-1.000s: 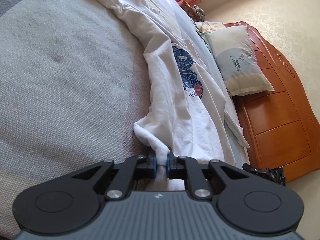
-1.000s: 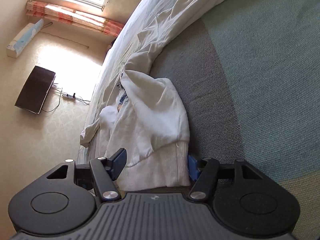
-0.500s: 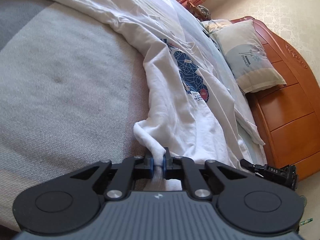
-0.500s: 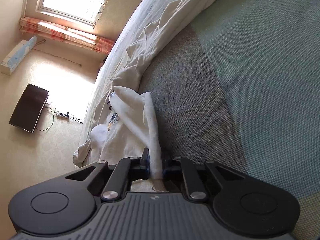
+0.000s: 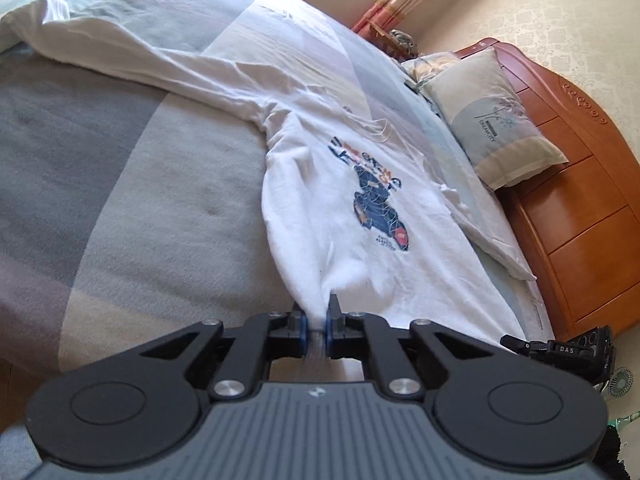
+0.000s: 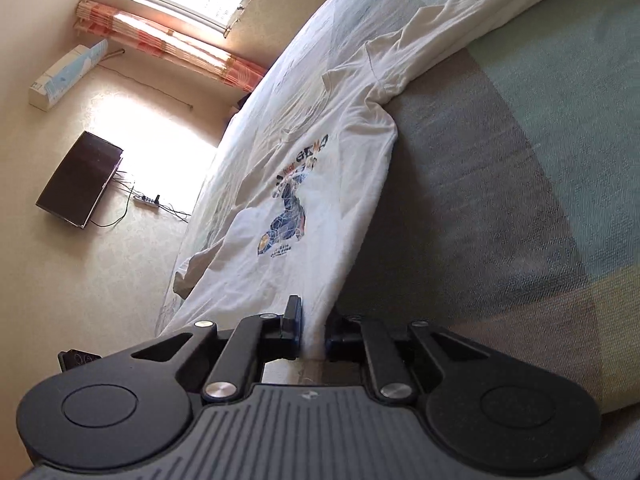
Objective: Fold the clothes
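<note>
On grey woven bed cover [image 5: 120,184], flat white printed sweatshirt [image 5: 360,216], ribbed hem pinched by left gripper [image 5: 316,322], right gripper [image 6: 312,334] fingers

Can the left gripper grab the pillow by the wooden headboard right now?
Probably not. The left gripper is shut on the white shirt's hem, so its fingers are full. The pillow lies far across the bed against the headboard, past the spread shirt.
</note>
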A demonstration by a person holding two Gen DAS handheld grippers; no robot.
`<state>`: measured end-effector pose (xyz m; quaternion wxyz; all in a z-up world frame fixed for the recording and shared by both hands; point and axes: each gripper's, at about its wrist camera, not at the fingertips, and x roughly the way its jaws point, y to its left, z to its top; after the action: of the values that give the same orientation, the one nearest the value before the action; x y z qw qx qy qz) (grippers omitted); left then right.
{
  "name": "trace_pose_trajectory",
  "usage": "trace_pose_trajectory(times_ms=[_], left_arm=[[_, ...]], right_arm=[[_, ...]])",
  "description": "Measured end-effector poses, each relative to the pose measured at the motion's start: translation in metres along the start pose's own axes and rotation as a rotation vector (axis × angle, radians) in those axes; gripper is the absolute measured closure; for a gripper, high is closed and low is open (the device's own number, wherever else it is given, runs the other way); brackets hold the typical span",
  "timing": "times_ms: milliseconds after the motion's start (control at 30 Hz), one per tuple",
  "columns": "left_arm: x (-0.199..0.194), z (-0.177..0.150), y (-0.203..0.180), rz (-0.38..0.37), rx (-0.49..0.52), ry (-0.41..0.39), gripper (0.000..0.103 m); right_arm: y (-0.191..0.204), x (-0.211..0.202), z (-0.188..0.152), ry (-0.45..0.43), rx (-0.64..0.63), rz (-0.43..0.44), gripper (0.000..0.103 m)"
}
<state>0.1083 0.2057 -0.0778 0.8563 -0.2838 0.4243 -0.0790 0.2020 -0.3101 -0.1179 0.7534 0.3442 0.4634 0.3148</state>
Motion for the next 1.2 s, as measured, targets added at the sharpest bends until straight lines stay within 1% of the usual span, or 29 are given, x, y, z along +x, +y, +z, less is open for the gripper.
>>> trace_pose_trajectory(times_ms=[67, 100, 167, 200, 233, 267, 300, 333, 367, 400, 433, 500, 567, 633, 700, 733, 800, 867, 967, 1067, 1100, 1133, 1167, 1200], left_arm=[[0.002, -0.004, -0.003, -0.011, 0.009, 0.016, 0.096], [0.004, -0.007, -0.004, -0.017, 0.014, 0.023, 0.096], [0.002, -0.007, -0.015, -0.049, 0.056, 0.057, 0.095], [0.0, -0.007, -0.02, -0.065, 0.078, 0.074, 0.093], [-0.001, -0.007, -0.025, -0.061, 0.101, 0.095, 0.09], [-0.004, -0.006, -0.03, -0.035, 0.131, 0.108, 0.089], [-0.01, -0.004, -0.032, 0.009, 0.154, 0.108, 0.089], [-0.016, -0.001, -0.034, 0.055, 0.175, 0.107, 0.089], [-0.025, 0.004, -0.035, 0.074, 0.189, 0.09, 0.088], [-0.035, 0.009, -0.035, 0.09, 0.201, 0.072, 0.086], [-0.043, 0.017, -0.035, 0.101, 0.208, 0.046, 0.08], [-0.051, 0.037, -0.036, 0.128, 0.216, -0.005, 0.074], [-0.046, 0.064, -0.036, 0.13, 0.21, -0.054, 0.069], [-0.025, 0.096, -0.03, 0.097, 0.156, -0.085, 0.062], [0.003, 0.117, -0.02, 0.094, 0.106, -0.105, 0.062], [0.025, 0.13, -0.01, 0.097, 0.061, -0.101, 0.062], [0.059, 0.141, 0.008, 0.105, -0.01, -0.087, 0.062], [0.096, 0.15, 0.028, 0.11, -0.091, -0.066, 0.062], [0.127, 0.151, 0.042, 0.088, -0.155, -0.057, 0.062], [0.143, 0.148, 0.041, 0.061, -0.145, -0.102, 0.062], [0.147, 0.147, 0.038, 0.068, -0.122, -0.113, 0.062], [0.15, 0.146, 0.034, 0.077, -0.098, -0.124, 0.066], [0.154, 0.146, 0.027, 0.104, -0.055, -0.132, 0.067], [0.157, 0.145, 0.019, 0.133, -0.01, -0.139, 0.073]], right_arm=[[-0.008, 0.001, -0.009, 0.02, 0.008, -0.049, 0.089], [-0.014, -0.002, -0.01, 0.016, 0.018, -0.061, 0.089], [-0.016, -0.012, -0.01, -0.017, 0.035, -0.043, 0.089], [-0.015, -0.019, -0.008, -0.037, 0.03, -0.042, 0.089], [-0.014, -0.026, -0.007, -0.058, 0.023, -0.043, 0.089], [-0.013, -0.031, -0.004, -0.058, 0.015, -0.058, 0.089], [-0.013, -0.036, -0.001, -0.053, 0.007, -0.075, 0.086], [-0.013, -0.043, 0.0, -0.061, -0.003, -0.115, 0.086], [-0.013, -0.049, 0.001, -0.07, -0.014, -0.16, 0.086], [-0.015, -0.053, 0.002, -0.082, -0.015, -0.17, 0.086], [-0.016, -0.055, 0.003, -0.093, -0.014, -0.173, 0.085], [-0.019, -0.061, 0.005, -0.116, -0.011, -0.18, 0.085], [-0.023, -0.067, 0.007, -0.139, -0.009, -0.186, 0.083], [-0.026, -0.072, 0.009, -0.163, -0.006, -0.192, 0.082], [-0.022, -0.063, 0.01, -0.165, 0.002, -0.18, 0.082], [-0.018, -0.057, 0.01, -0.166, 0.002, -0.171, 0.081], [-0.011, -0.047, 0.01, -0.166, -0.002, -0.151, 0.081], [-0.009, -0.043, 0.011, -0.168, -0.011, -0.158, 0.079], [-0.006, -0.039, 0.013, -0.173, -0.026, -0.172, 0.077], [-0.003, -0.035, 0.014, -0.177, -0.041, -0.186, 0.073], [-0.002, -0.033, 0.015, -0.179, -0.046, -0.19, 0.073], [-0.001, -0.032, 0.015, -0.18, -0.051, -0.195, 0.073], [0.0, -0.03, 0.016, -0.182, -0.056, -0.199, 0.073], [0.001, -0.029, 0.016, -0.183, -0.061, -0.204, 0.072]])
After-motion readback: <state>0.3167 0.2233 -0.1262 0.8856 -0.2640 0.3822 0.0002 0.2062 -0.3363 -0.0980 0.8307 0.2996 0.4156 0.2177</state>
